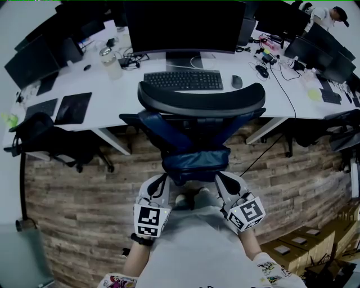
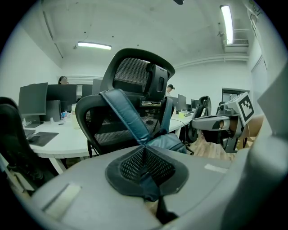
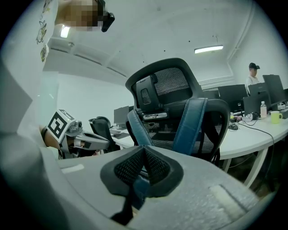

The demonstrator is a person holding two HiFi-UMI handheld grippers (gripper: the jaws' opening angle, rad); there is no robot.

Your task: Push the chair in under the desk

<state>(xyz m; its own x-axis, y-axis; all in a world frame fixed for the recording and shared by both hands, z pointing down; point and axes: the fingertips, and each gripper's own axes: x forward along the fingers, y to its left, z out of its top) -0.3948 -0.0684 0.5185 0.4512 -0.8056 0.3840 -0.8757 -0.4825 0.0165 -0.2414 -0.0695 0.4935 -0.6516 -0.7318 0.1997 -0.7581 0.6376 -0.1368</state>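
Note:
A black mesh office chair (image 1: 201, 101) stands pulled out in front of the white desk (image 1: 112, 93), its backrest toward me. A blue backpack (image 1: 194, 160) hangs on the chair's back, with its straps running up over the backrest. My left gripper (image 1: 163, 181) is at the bag's lower left and my right gripper (image 1: 222, 180) at its lower right. In the left gripper view the left gripper (image 2: 145, 155) is shut with blue bag fabric pinched between the pads. The right gripper (image 3: 143, 168) is likewise shut on blue fabric of the bag.
On the desk are a large monitor (image 1: 183, 25), a keyboard (image 1: 183, 80) and a mouse (image 1: 237, 81). Another black chair (image 1: 50, 140) stands to the left. Cables hang at the desk's right. Cardboard boxes (image 1: 304, 242) lie at the lower right; a person (image 1: 329, 14) stands far back.

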